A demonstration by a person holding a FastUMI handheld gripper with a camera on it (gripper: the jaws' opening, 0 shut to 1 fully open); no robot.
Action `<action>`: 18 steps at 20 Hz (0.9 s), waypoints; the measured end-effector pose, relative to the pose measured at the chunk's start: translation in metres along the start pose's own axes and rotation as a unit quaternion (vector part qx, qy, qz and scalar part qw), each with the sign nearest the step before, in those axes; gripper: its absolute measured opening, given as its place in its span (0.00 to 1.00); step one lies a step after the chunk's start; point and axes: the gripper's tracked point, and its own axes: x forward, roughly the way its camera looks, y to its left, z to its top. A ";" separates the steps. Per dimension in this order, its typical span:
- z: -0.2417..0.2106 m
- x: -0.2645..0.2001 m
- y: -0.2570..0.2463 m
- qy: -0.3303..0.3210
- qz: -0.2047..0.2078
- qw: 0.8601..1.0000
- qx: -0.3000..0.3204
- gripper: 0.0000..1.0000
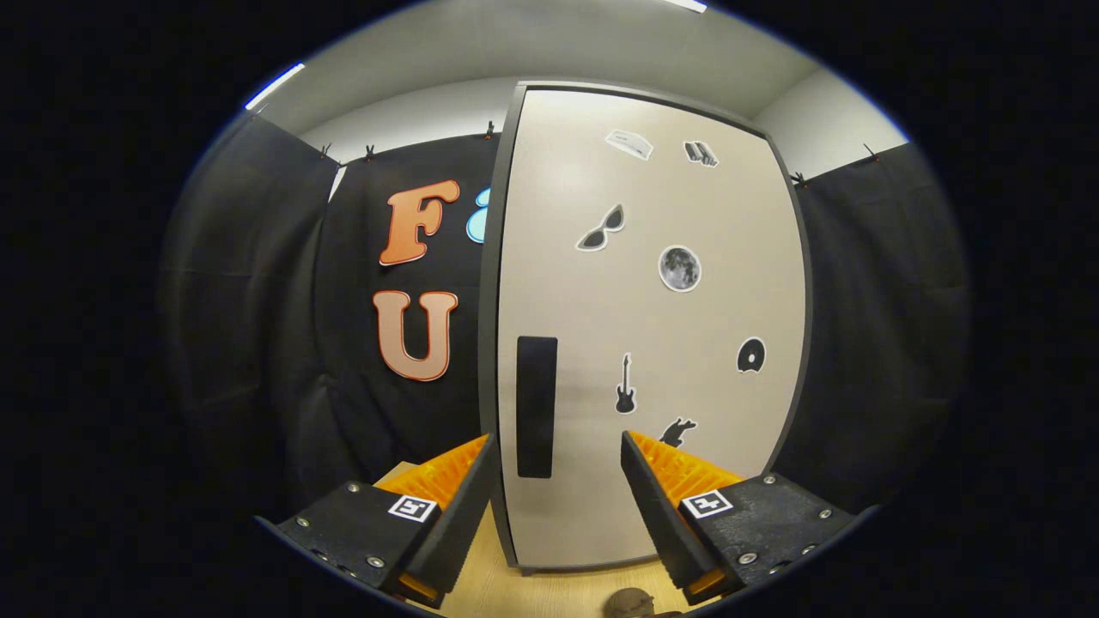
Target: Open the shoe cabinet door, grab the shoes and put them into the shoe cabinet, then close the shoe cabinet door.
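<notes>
Gripper (558,459) spread wide and carrying nothing, its two fingers straddling the lower end of the dark handle (537,405) without touching it, while something small and brownish (629,603), too cut off to name, sits on the wooden floor (549,592) nearest of all. Just beyond the fingers stands the shoe cabinet door (652,326), shut and facing us square on, stickers scattered right of the handle. Door-opening looks like the step in hand: that handle runs straight up and down, so the fingers should close across it, then pull.
</notes>
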 end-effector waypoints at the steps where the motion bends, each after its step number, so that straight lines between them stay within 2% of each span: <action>1: -0.001 0.007 0.002 0.003 0.005 1.000 0.006 0.89; 4: -0.004 0.028 0.010 0.005 0.016 1.000 0.014 0.89; 10: -0.003 0.059 0.017 0.000 0.021 1.000 0.010 0.77; 14: -0.002 0.070 0.023 -0.001 0.028 1.000 0.010 0.61; 15: -0.004 0.071 0.026 0.004 0.032 0.999 0.010 0.53; 17: -0.004 0.072 0.023 0.006 0.032 0.999 0.015 0.43; 18: -0.005 0.073 0.023 0.005 0.032 0.999 0.026 0.41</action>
